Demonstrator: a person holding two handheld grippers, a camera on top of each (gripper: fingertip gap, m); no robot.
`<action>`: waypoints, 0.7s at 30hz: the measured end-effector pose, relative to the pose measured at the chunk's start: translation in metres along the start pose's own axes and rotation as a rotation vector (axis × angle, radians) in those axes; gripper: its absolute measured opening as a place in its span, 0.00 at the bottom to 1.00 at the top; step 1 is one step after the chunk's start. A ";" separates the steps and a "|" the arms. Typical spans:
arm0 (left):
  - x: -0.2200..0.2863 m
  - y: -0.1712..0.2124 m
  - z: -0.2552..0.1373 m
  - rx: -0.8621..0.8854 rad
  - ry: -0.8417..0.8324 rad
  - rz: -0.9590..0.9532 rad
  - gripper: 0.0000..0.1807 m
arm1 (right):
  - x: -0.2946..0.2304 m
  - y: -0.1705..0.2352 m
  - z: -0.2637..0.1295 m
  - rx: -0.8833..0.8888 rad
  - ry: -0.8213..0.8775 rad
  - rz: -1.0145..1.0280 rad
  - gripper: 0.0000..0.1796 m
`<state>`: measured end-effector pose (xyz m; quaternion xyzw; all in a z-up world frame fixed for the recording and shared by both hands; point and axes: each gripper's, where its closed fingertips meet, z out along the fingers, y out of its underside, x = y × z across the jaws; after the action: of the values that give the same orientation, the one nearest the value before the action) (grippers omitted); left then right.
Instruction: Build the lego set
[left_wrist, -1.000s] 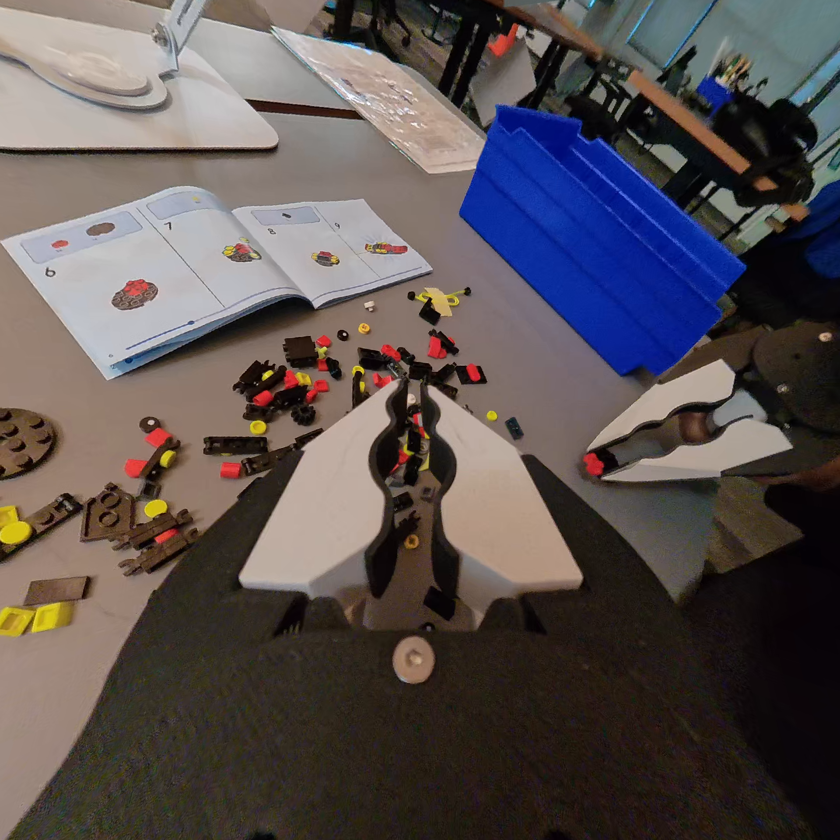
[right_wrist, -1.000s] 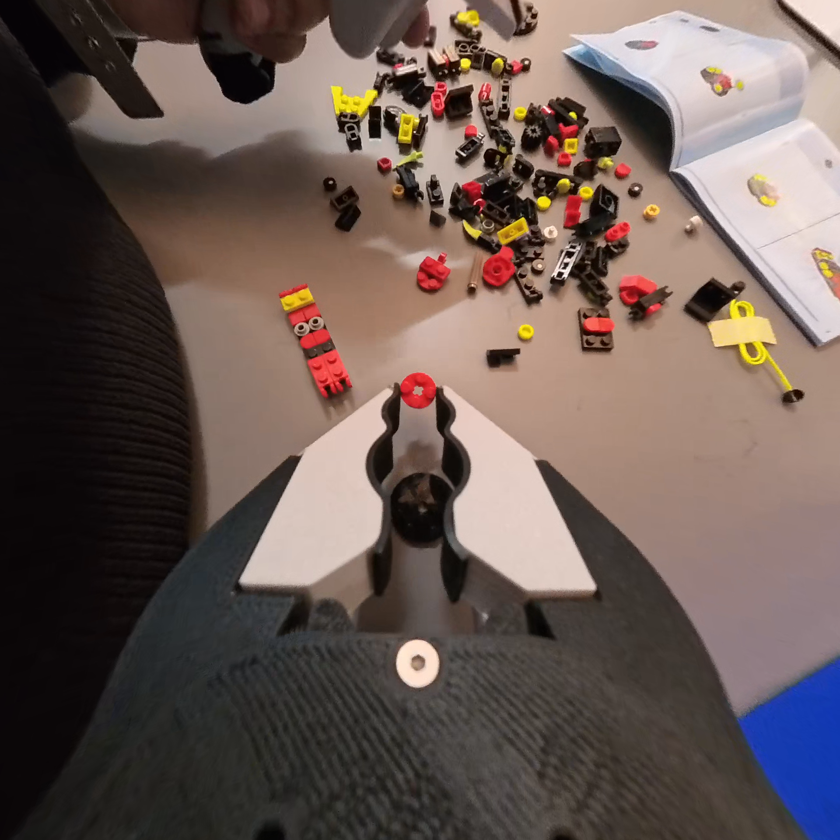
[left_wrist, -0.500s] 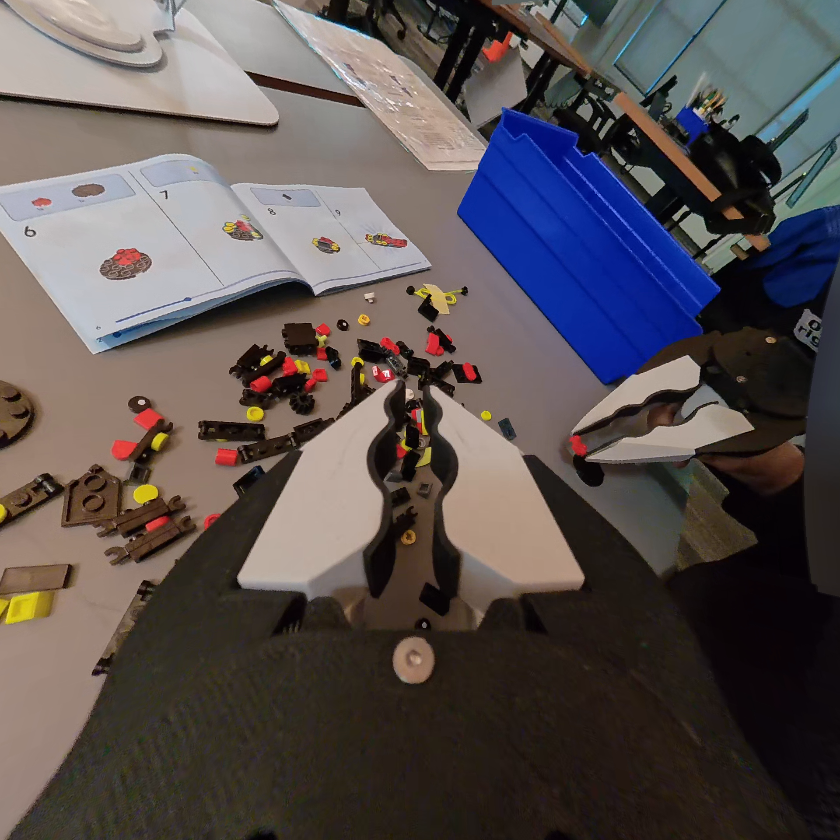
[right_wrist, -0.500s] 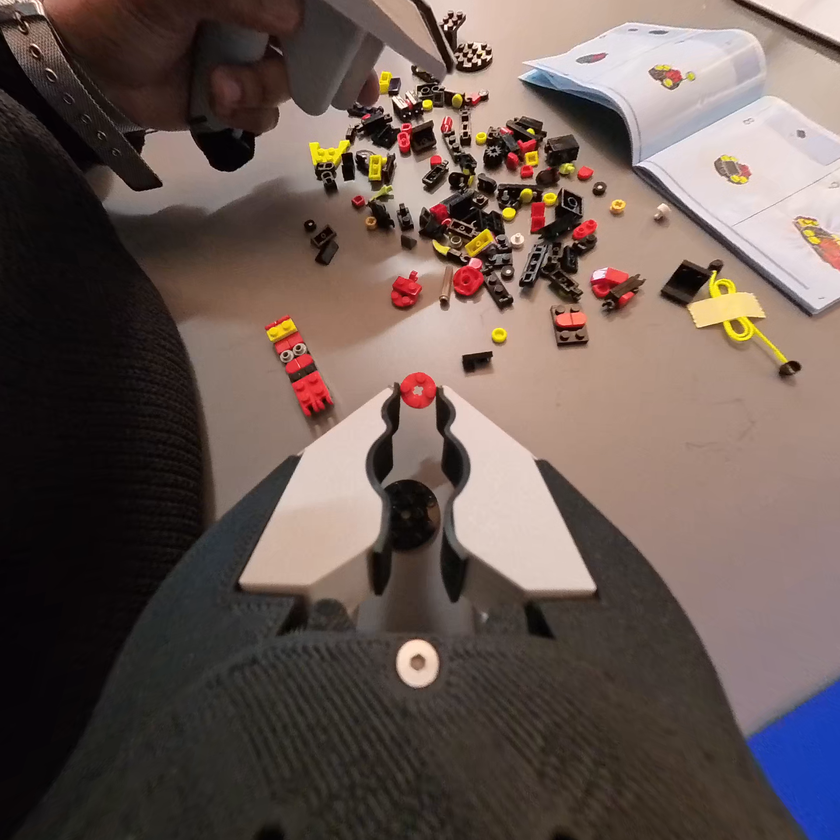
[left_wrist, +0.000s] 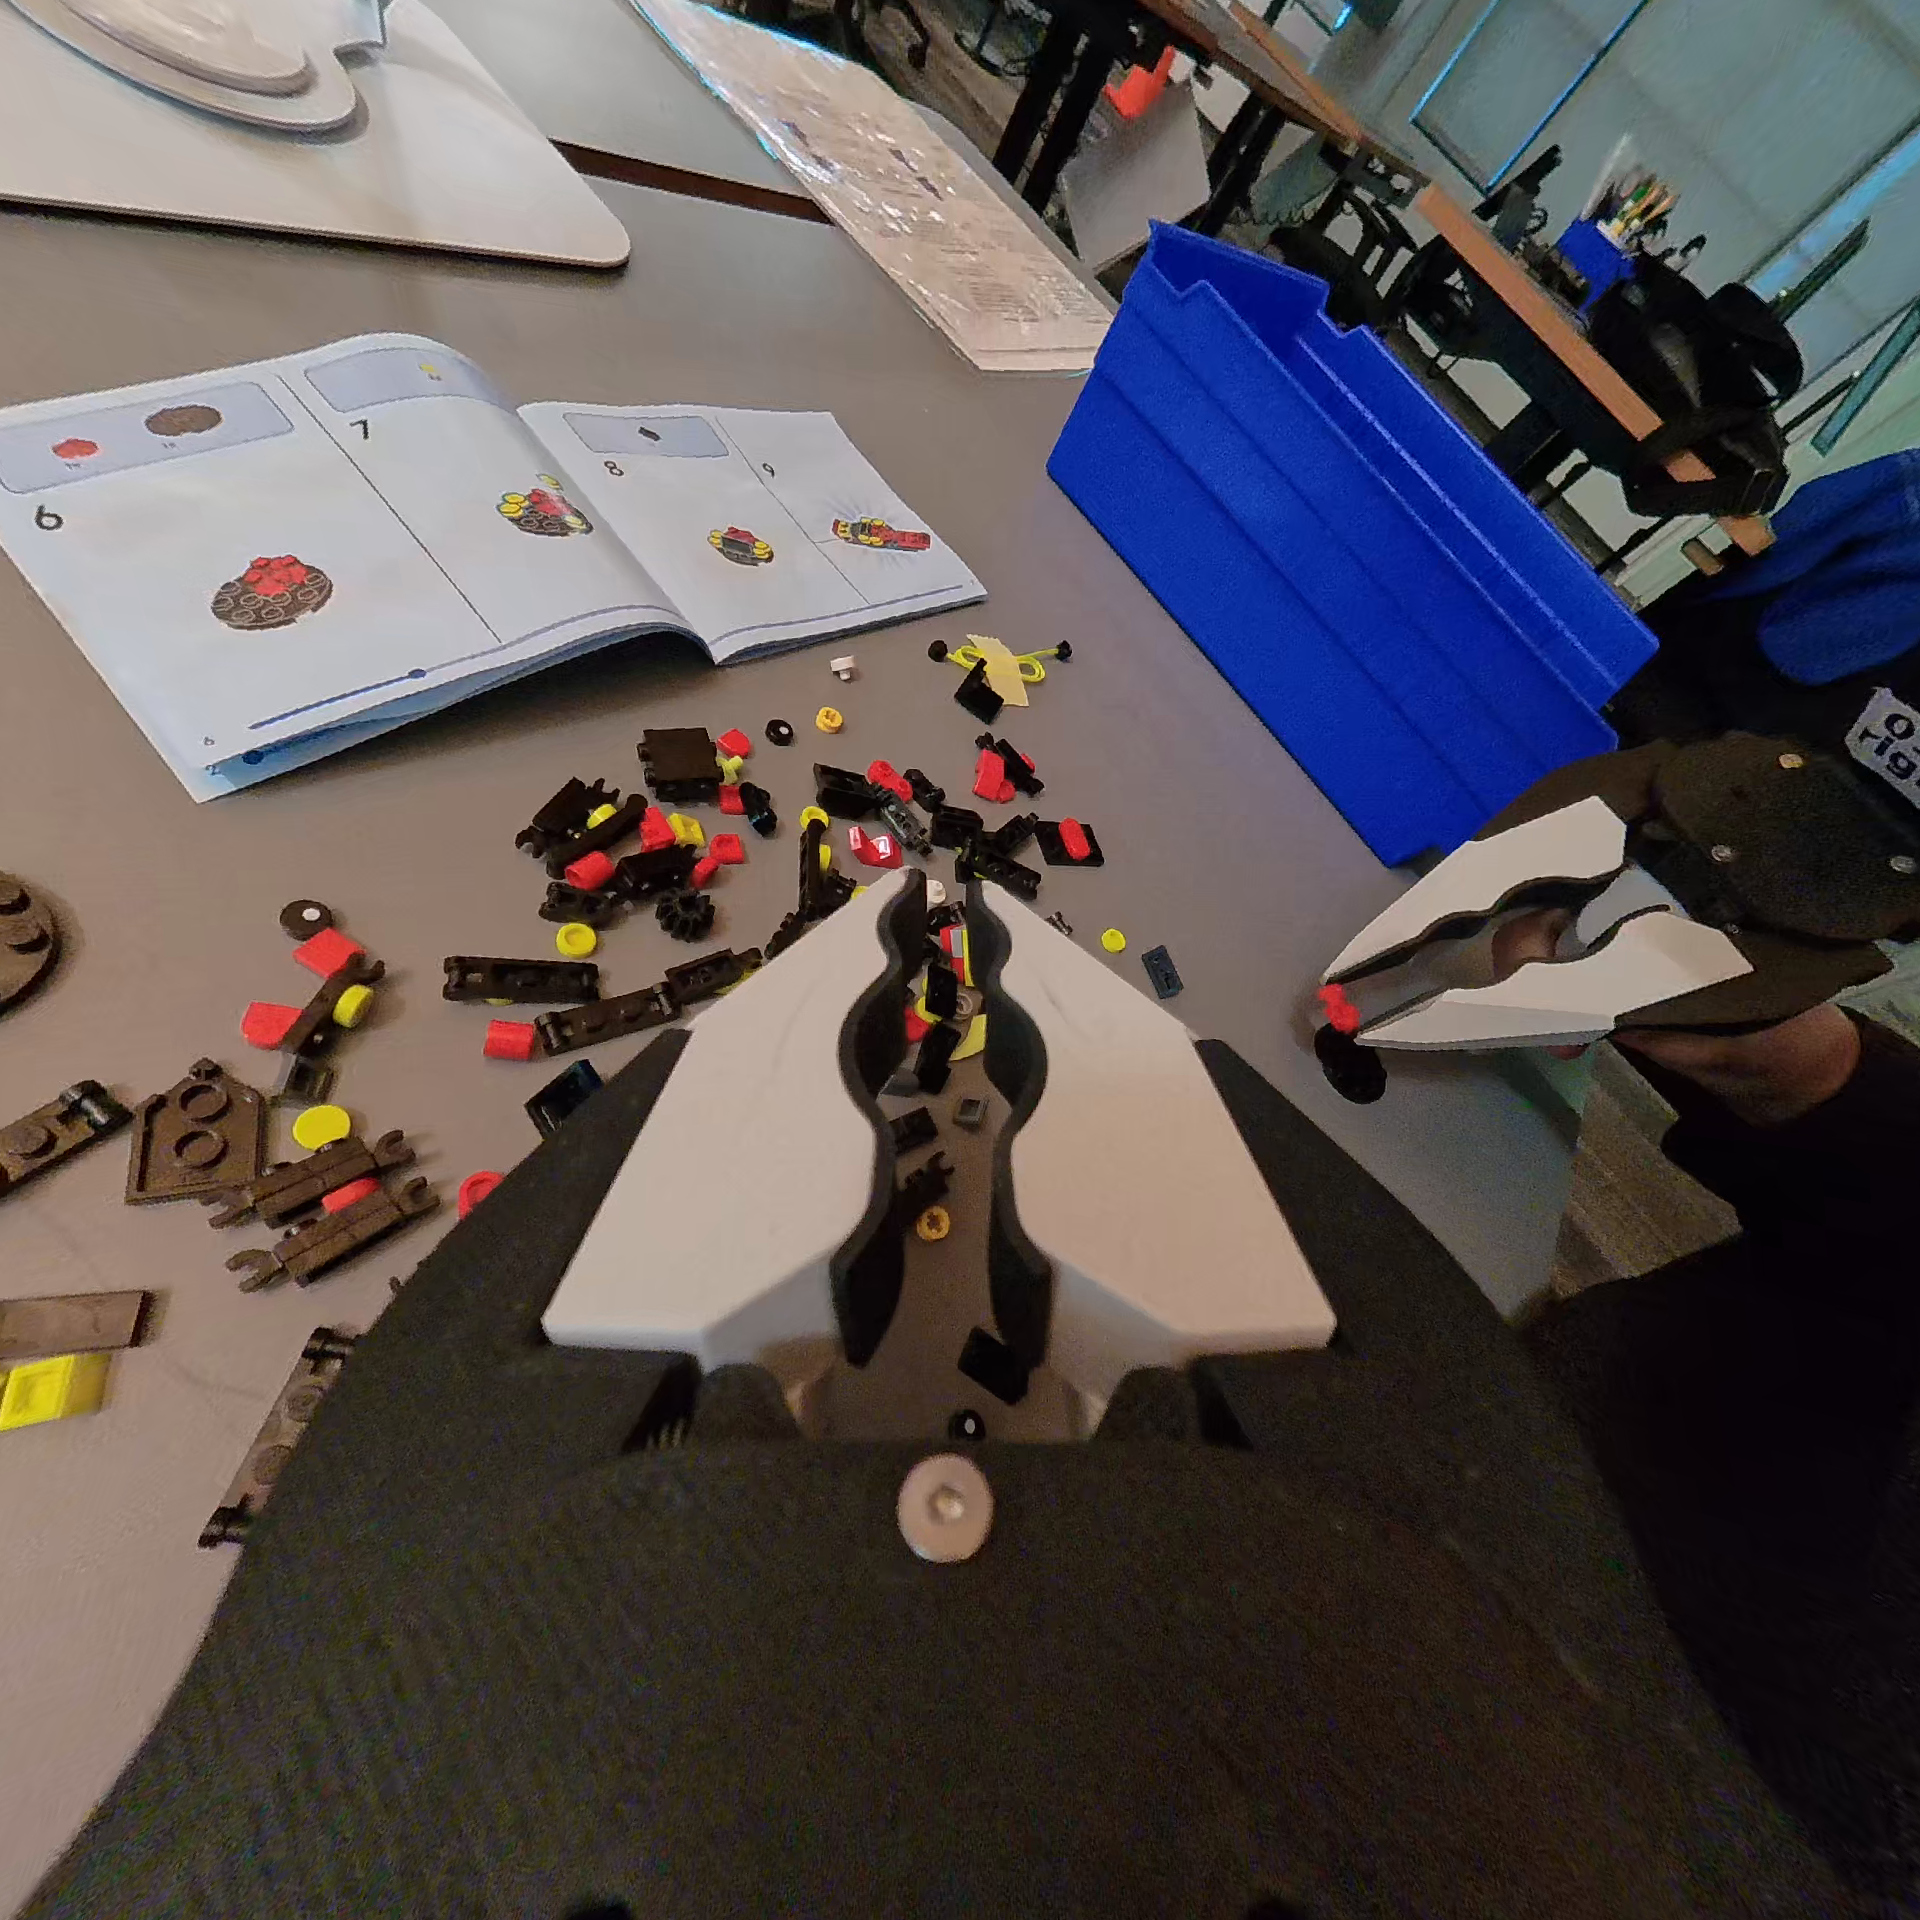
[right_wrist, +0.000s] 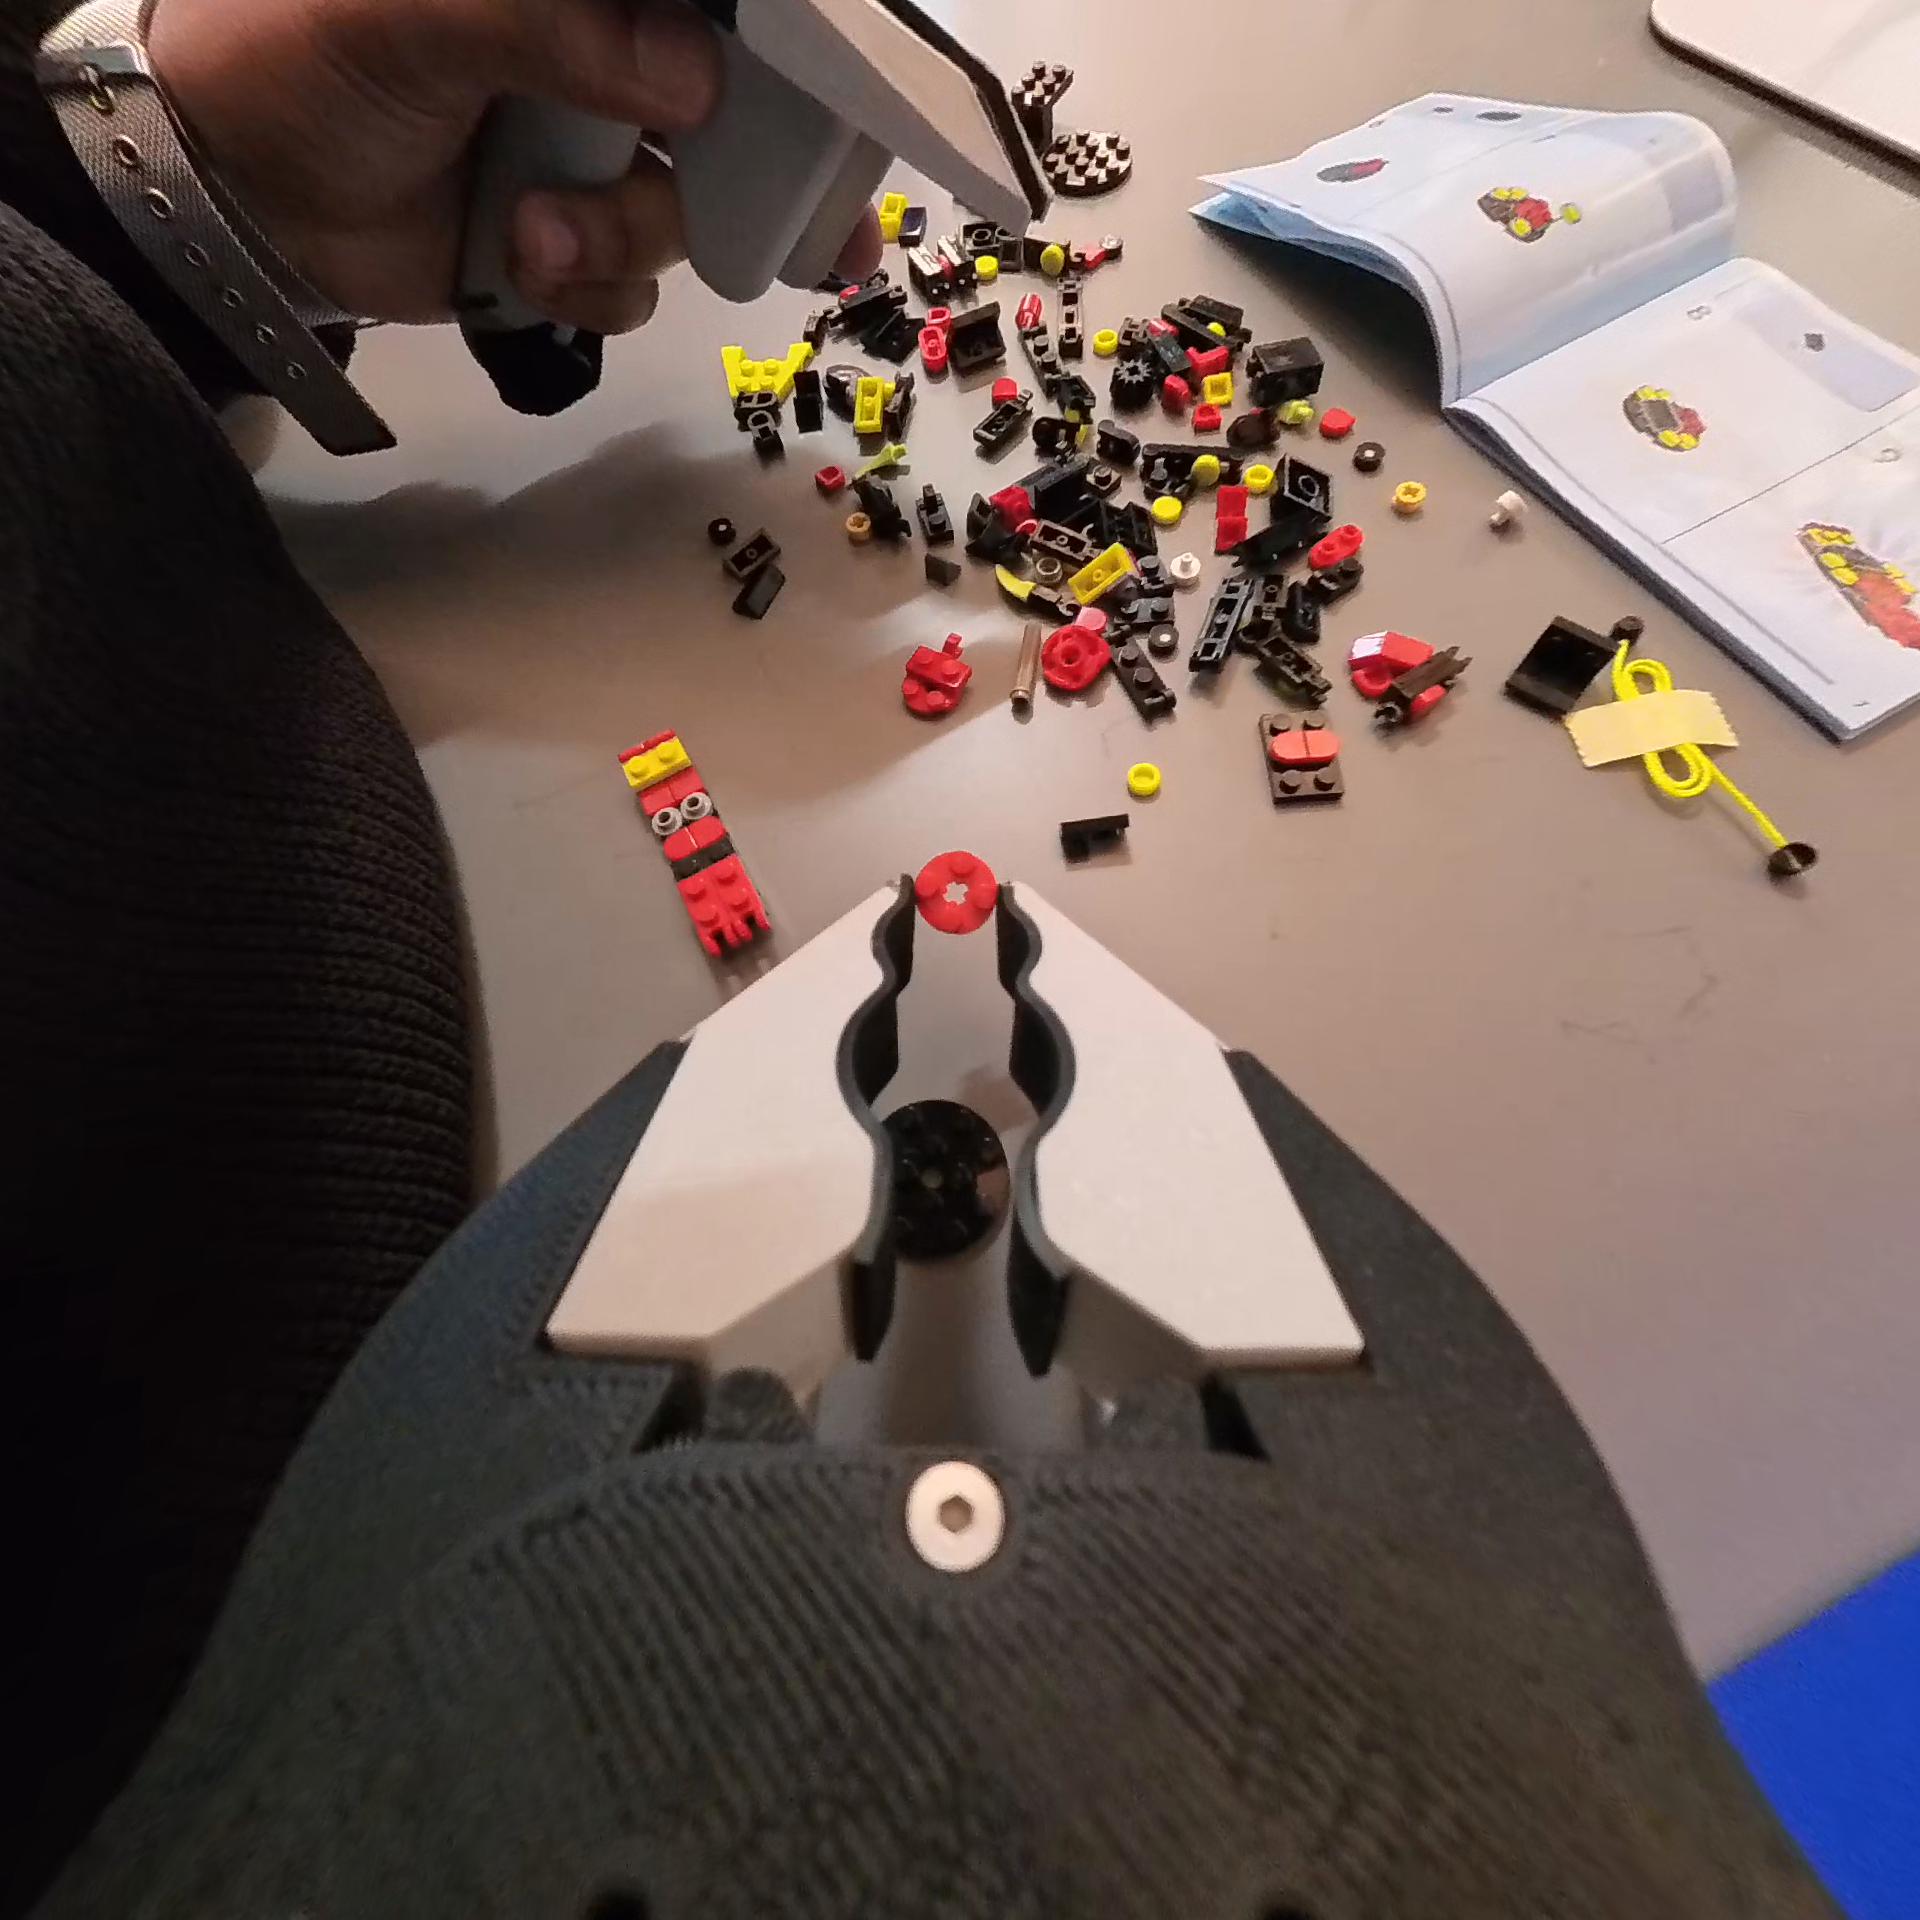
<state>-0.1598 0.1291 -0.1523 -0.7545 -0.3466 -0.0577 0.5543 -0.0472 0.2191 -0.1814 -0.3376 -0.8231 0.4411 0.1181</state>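
My right gripper (right_wrist: 956, 896) is shut on a small red round plate (right_wrist: 956, 891), held just above the grey table near its right edge. It also shows in the left wrist view (left_wrist: 1338, 1013). A black round piece (right_wrist: 943, 1179) lies right under it, seen between the fingers. My left gripper (left_wrist: 940, 891) hovers over the pile of loose black, red and yellow pieces (left_wrist: 810, 862); its jaws stand a narrow gap apart and hold nothing. A small red and yellow sub-assembly (right_wrist: 691, 836) lies left of my right gripper.
An open instruction booklet (left_wrist: 416, 540) lies behind the pile. A blue bin (left_wrist: 1330, 582) stands at the right. A dark round studded plate (right_wrist: 1086, 156) lies beyond the pile. A white board (left_wrist: 312, 156) and a clear bag (left_wrist: 914, 208) lie at the back. About 15 centimetres separates my left fingertips from my right.
My left gripper and the hand holding it have come closer over the pile. My right gripper still holds the red plate and has shifted slightly over the black round piece.
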 end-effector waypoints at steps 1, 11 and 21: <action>0.000 0.000 0.000 0.000 0.000 -0.001 0.02 | 0.000 0.000 0.000 0.000 0.001 0.000 0.08; -0.001 0.001 0.001 -0.002 0.004 -0.012 0.02 | 0.001 0.001 0.001 -0.001 -0.002 0.004 0.08; -0.001 0.002 0.001 -0.005 0.004 -0.014 0.02 | 0.001 0.000 0.001 0.002 -0.003 0.002 0.08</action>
<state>-0.1602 0.1290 -0.1546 -0.7533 -0.3508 -0.0639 0.5526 -0.0481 0.2191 -0.1819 -0.3377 -0.8226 0.4423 0.1168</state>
